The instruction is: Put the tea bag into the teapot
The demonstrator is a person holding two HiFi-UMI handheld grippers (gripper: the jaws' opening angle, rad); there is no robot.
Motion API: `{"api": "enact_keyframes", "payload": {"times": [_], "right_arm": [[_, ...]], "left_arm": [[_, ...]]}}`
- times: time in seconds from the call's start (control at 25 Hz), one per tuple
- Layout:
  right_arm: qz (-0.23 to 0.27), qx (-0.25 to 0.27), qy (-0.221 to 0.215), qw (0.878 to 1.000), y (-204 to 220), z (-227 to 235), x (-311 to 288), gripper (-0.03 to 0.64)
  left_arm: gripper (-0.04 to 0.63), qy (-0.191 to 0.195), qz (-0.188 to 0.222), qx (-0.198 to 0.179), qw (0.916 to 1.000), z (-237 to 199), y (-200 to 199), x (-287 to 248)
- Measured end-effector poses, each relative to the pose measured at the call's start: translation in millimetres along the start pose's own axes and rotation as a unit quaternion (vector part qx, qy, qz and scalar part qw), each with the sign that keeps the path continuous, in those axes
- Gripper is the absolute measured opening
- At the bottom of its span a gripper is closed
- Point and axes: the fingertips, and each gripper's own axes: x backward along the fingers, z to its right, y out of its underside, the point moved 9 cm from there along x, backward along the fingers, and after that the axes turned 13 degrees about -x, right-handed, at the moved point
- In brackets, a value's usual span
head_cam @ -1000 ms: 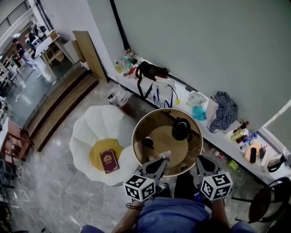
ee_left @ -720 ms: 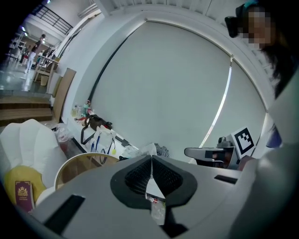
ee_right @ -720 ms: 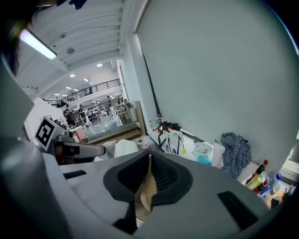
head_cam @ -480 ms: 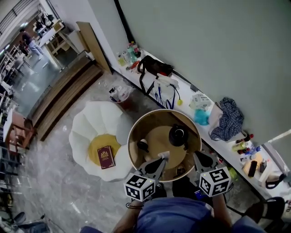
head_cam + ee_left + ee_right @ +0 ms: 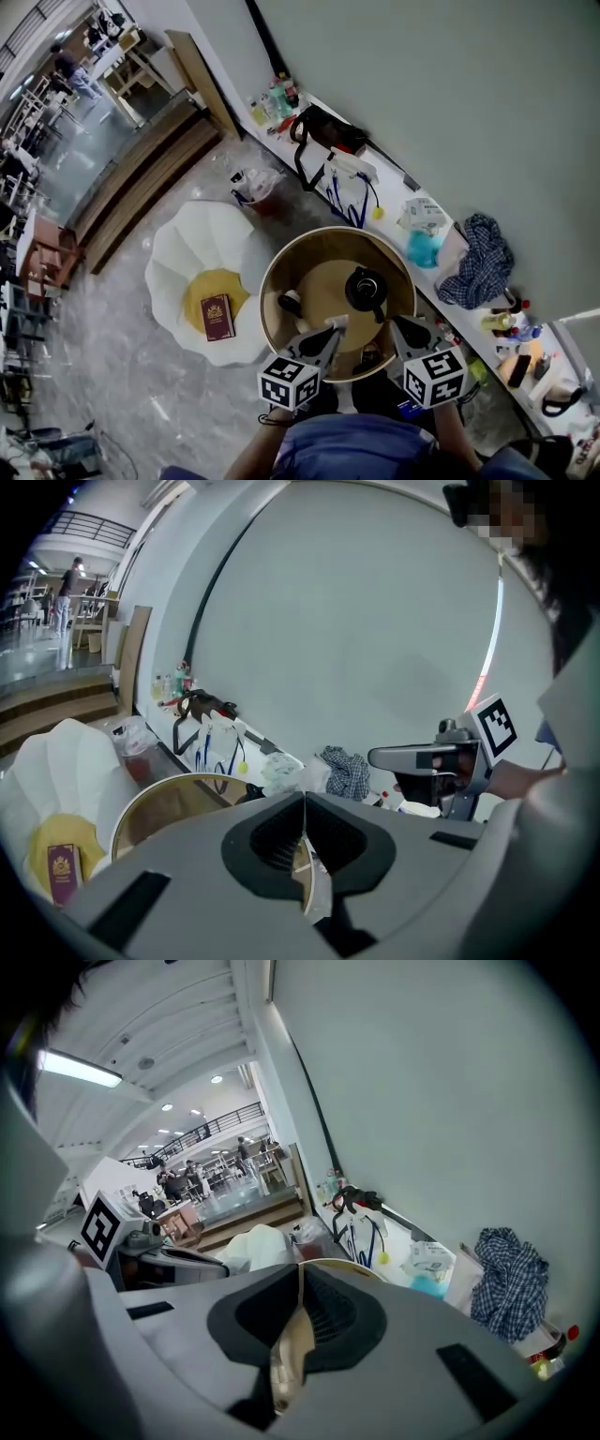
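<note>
- Tea bag [image 5: 337, 321], which I take to be the small white scrap, is sitting pinched at the tip of the left tongs [image 5: 304, 803]. These are pressing fully together on it above the near edge of the round tabletop [image 5: 319, 281].
- The teapot [image 5: 365, 289] is standing farther in and to the right, apart from both tongs; the step in hand is likely the carry.
- The right tongs [image 5: 300, 1279] are hanging closed, apparently holding nothing. Next, the left tongs are needing to travel over the pot's mouth and part.
</note>
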Motion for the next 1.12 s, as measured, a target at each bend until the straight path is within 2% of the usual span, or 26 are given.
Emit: {"api": "enact_keyframes", "payload": {"times": [0.28,0.52,0.72,0.88,1.12], "right_arm": [[-0.013,-0.006,-0.002,1.0,-9.4,33.4,-14.5,0.029],[-0.019,-0.014,-0.006,1.0,-14.7,49.2,-27.6,0.029],[-0.029,-0.019,-0.008,0.999,-15.9,59.6,-35.9,0.029],[-0.035,-0.02,-0.008,0.999,-17.5,67.7,-40.3,0.029],[-0.037,-0.037,0.006,0.999,-13.8,82.0,-38.3,0.029]], "left_arm": [[0.015,0.01,-0.046,-0.027,0.9986,-14.2,-5.0,-55.5],[0.015,0.034,-0.105,-0.062,0.992,-23.7,2.1,-108.0],[0.015,0.042,-0.153,-0.051,0.986,-31.2,20.5,-150.0],[0.015,0.022,-0.192,-0.067,0.9789,-44.7,34.0,-176.9],[0.016,0.011,-0.213,-0.042,0.9761,-58.3,32.4,-200.1]]}}
